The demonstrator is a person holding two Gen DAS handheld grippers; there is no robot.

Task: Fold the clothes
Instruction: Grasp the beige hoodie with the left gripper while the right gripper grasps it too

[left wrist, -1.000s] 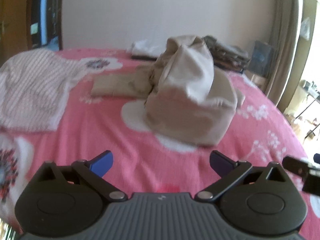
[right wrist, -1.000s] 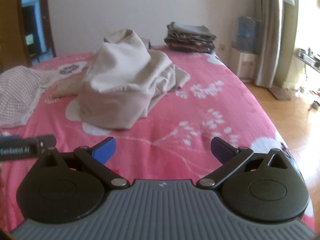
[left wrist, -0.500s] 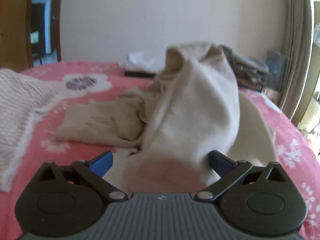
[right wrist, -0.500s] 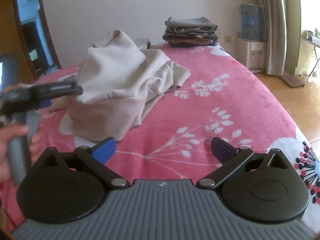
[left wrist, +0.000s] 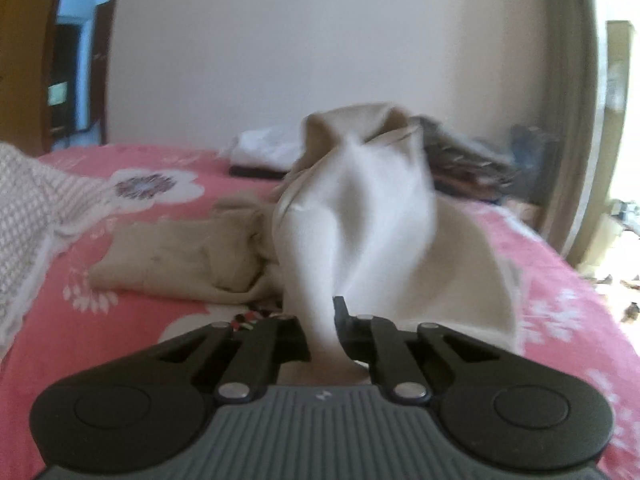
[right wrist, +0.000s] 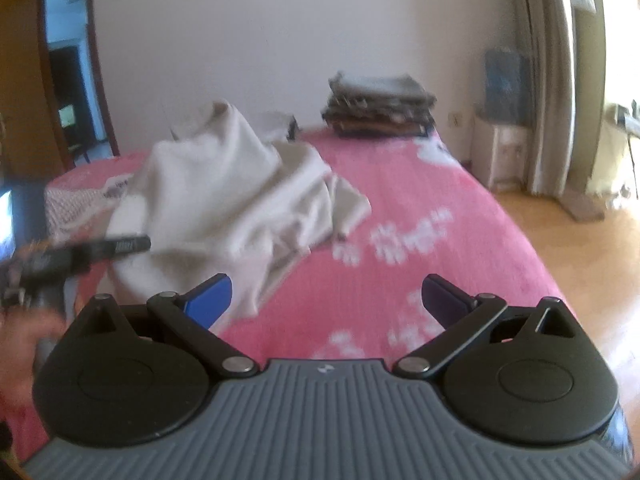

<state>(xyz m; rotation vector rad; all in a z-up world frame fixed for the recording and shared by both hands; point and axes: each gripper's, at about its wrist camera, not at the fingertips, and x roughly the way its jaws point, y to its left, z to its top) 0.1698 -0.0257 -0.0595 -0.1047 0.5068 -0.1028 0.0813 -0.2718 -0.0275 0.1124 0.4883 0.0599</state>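
Two grippers differ: your left gripper (left wrist: 322,332) clamps the beige garment (left wrist: 360,216) at lower centre, ready to lift it. Your right gripper (right wrist: 326,300) gapes empty, free to catch another edge.

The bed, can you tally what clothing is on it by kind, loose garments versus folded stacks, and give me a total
Loose beige garments: 1, the beige garment, pinched in the shut left gripper.
Loose checked garments: 1, the checked garment at the left edge.
White cloth piles: 1, the white cloth at the far side, too blurred to identify.
Folded stacks: 1, the folded stack at the far end.
Total: 4
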